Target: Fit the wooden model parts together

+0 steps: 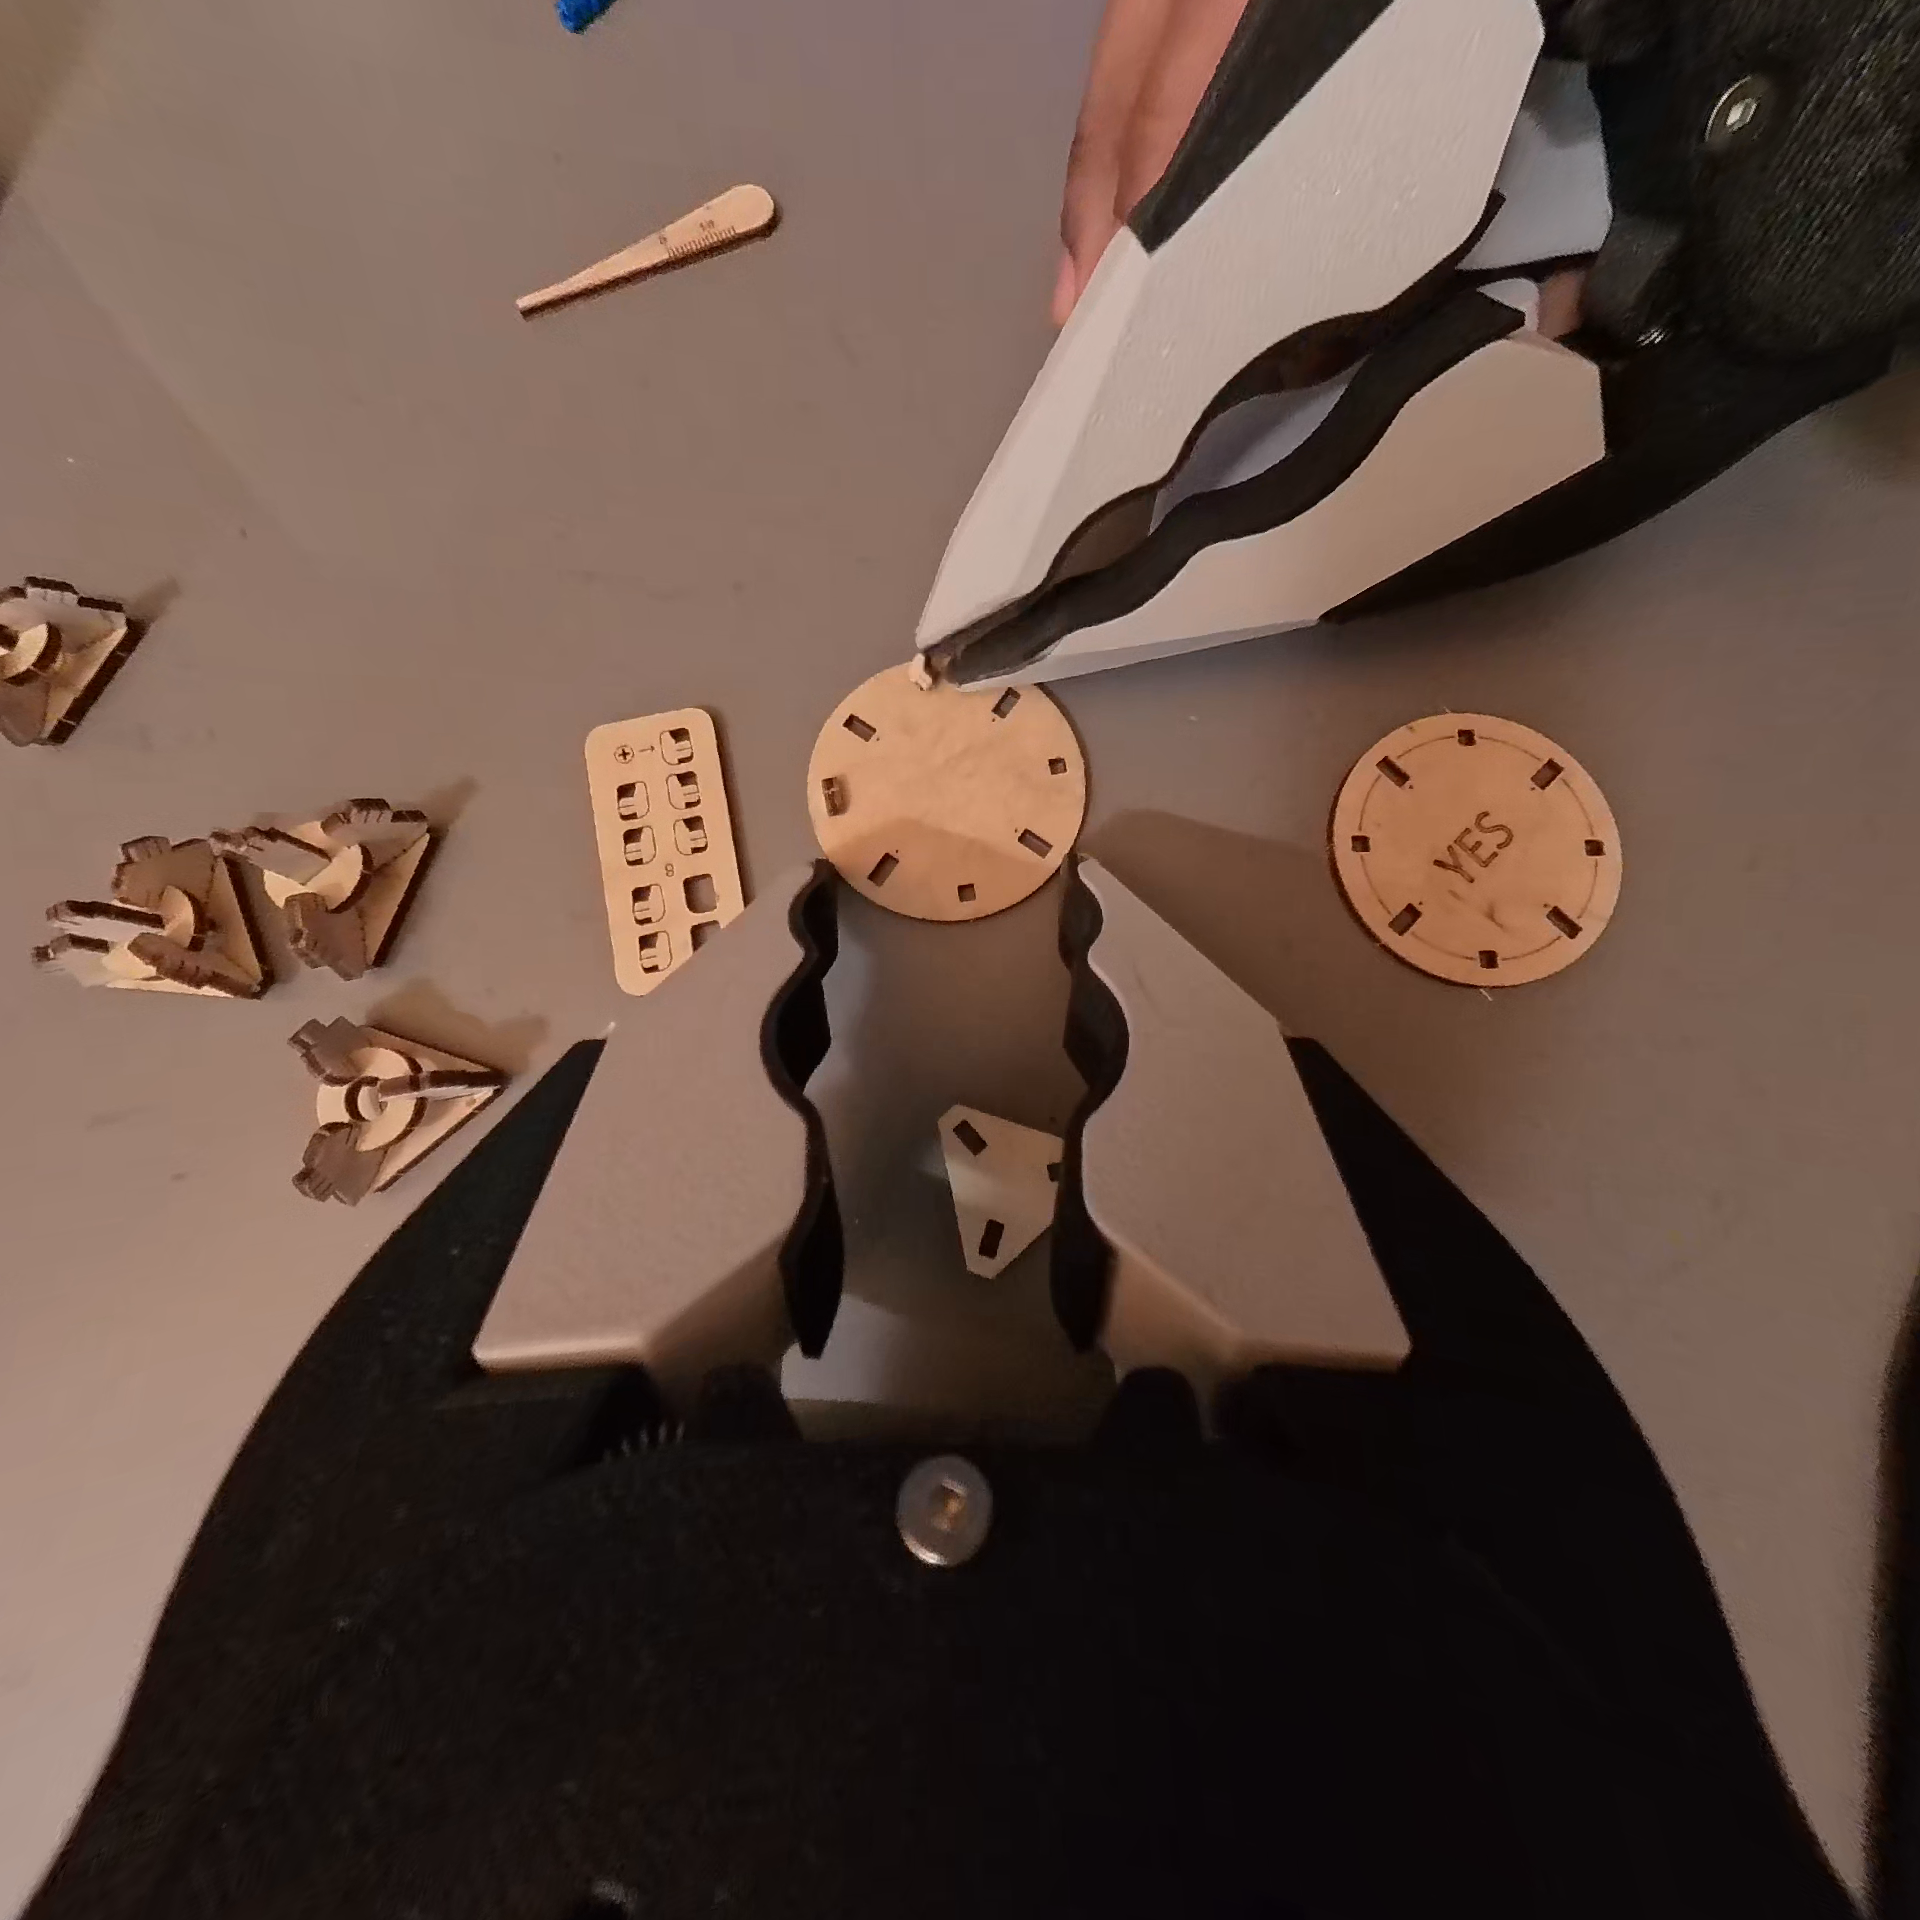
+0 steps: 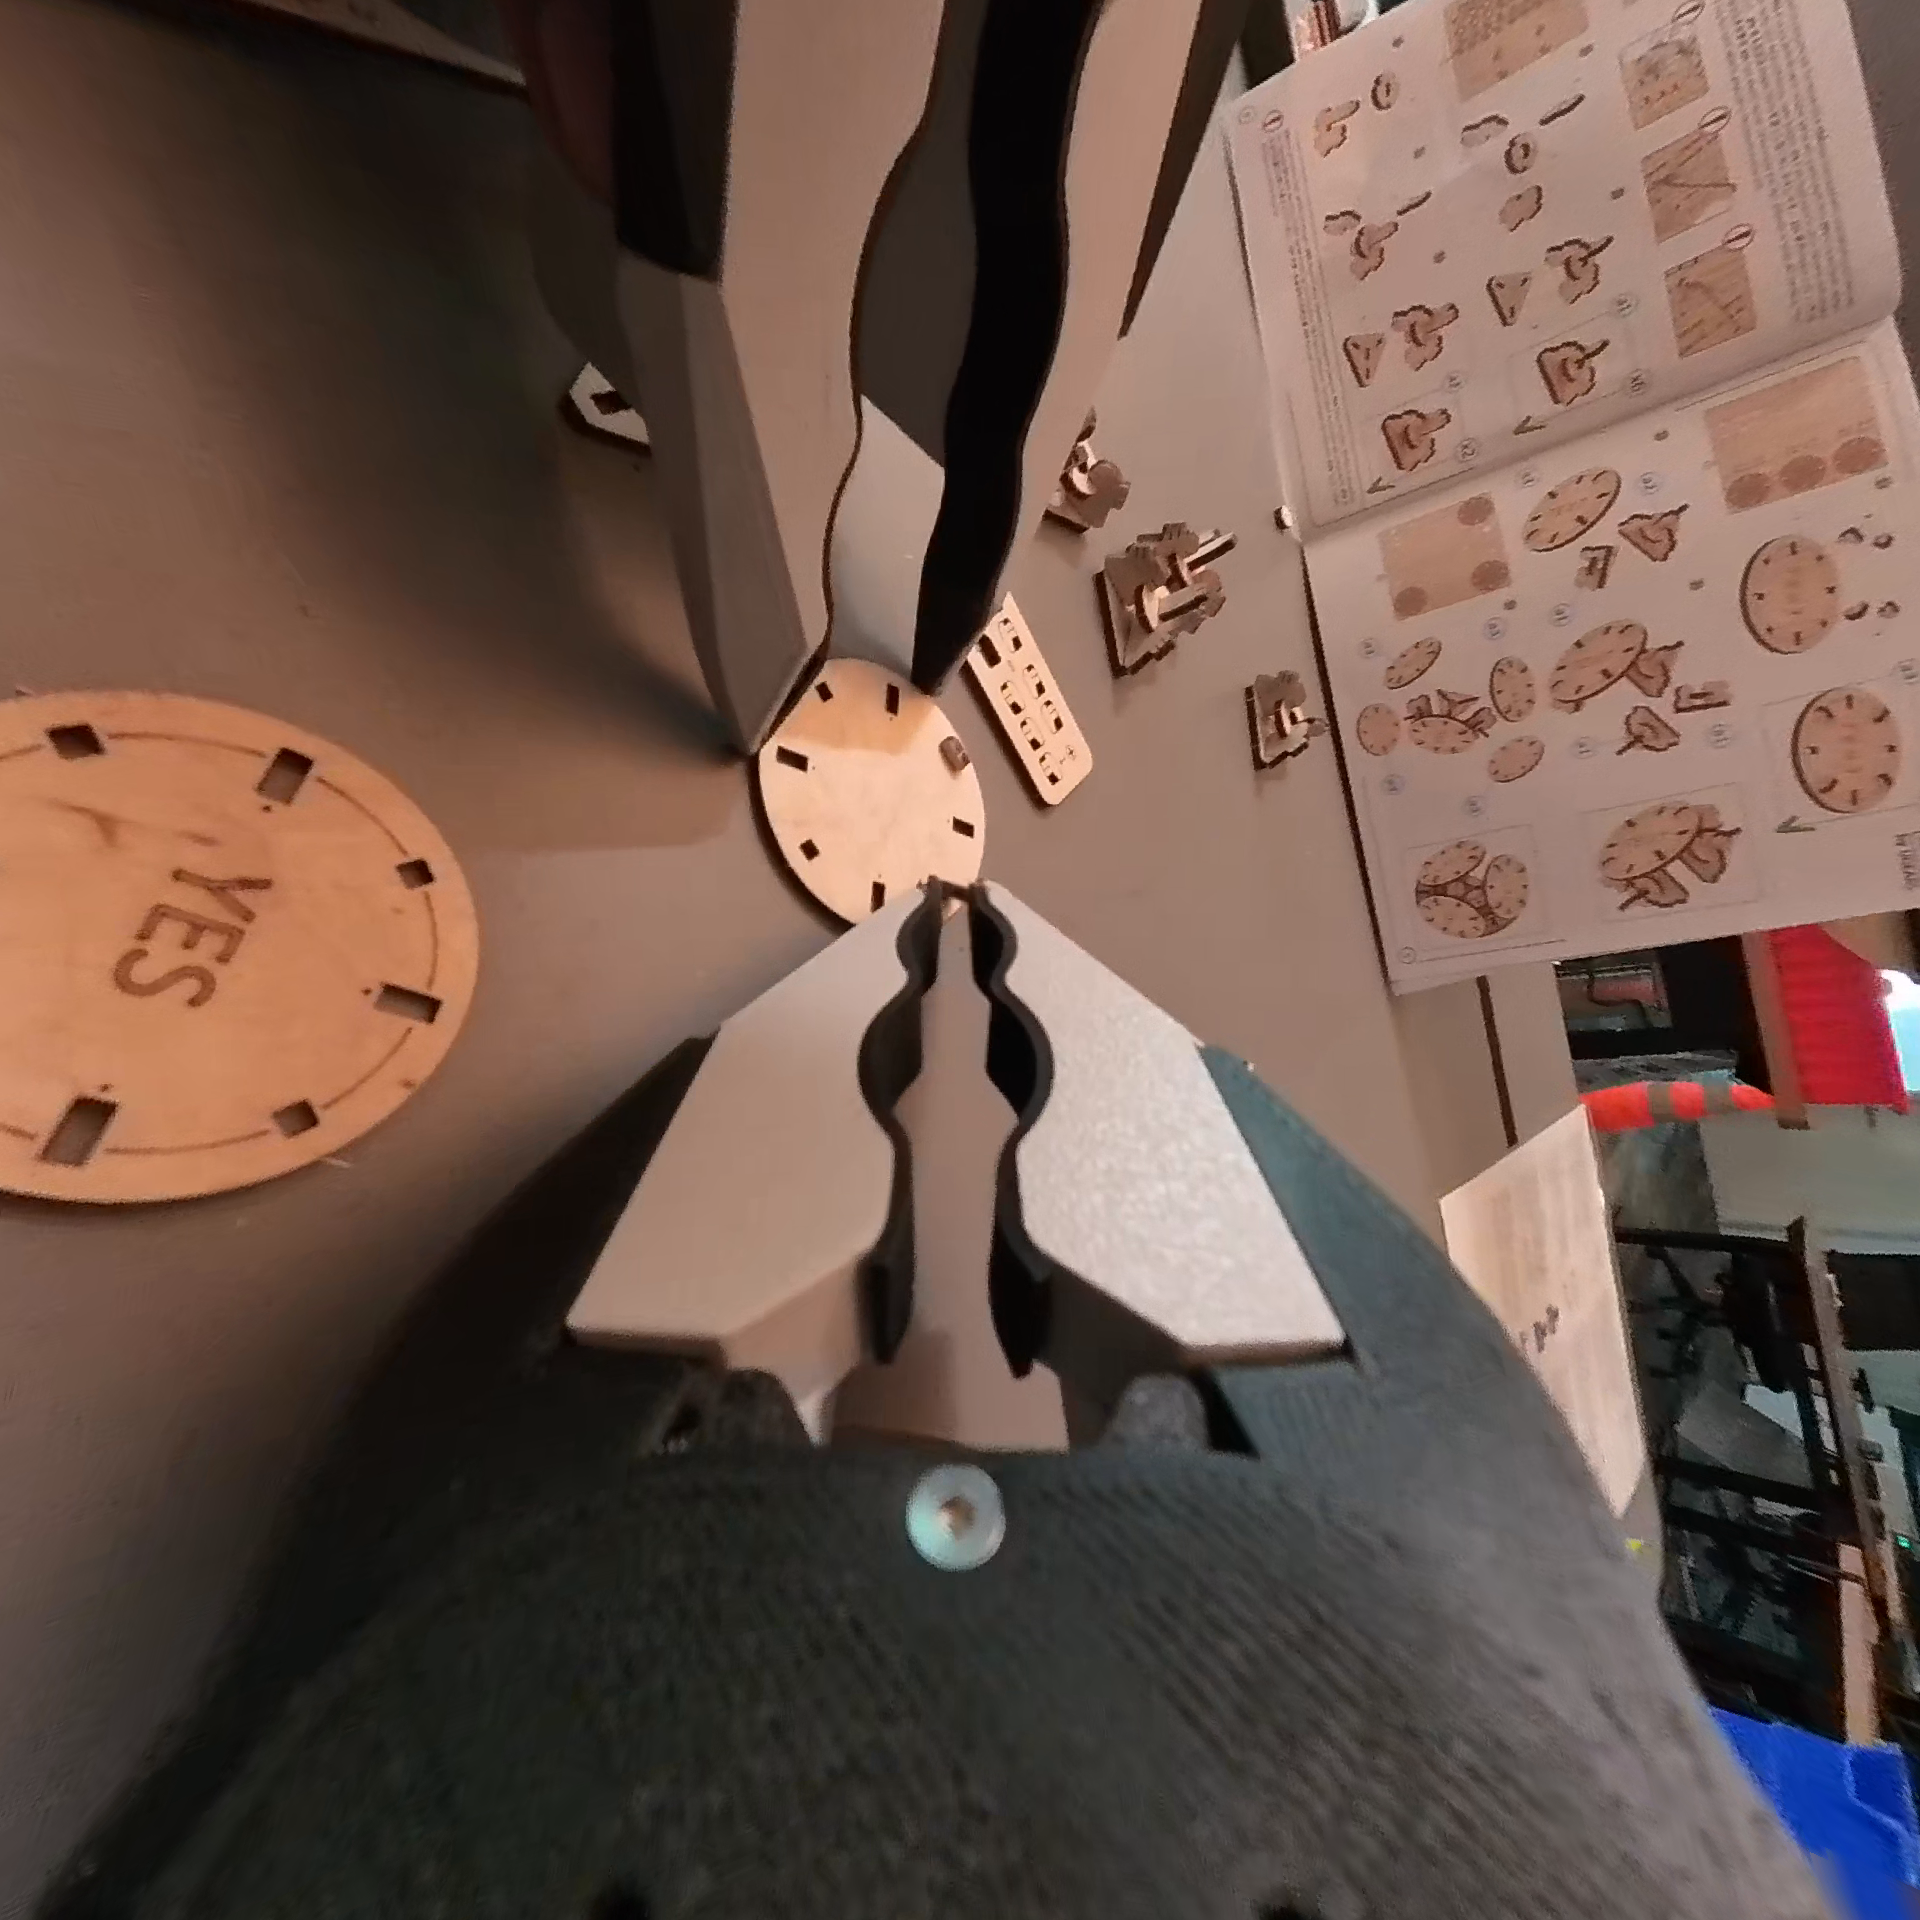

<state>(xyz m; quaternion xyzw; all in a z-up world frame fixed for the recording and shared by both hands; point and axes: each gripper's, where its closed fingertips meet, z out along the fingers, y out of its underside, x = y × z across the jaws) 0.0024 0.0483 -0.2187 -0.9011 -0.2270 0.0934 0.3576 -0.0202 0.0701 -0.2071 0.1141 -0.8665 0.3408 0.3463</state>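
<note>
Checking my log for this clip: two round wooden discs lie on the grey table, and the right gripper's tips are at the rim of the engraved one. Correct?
Not quite. The right gripper has its tips at the rim of the plain disc, as the left wrist view shows. The engraved disc lies apart, untouched. Both discs do lie on the grey table.

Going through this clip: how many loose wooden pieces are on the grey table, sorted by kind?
Round slotted discs: 2
Assembled triangular units: 4
Rectangular card with cut-outs: 1
Tapered stick: 1
Flat triangular plate: 1
Tiny piece at the right tool tip: 1
Total: 10
</note>
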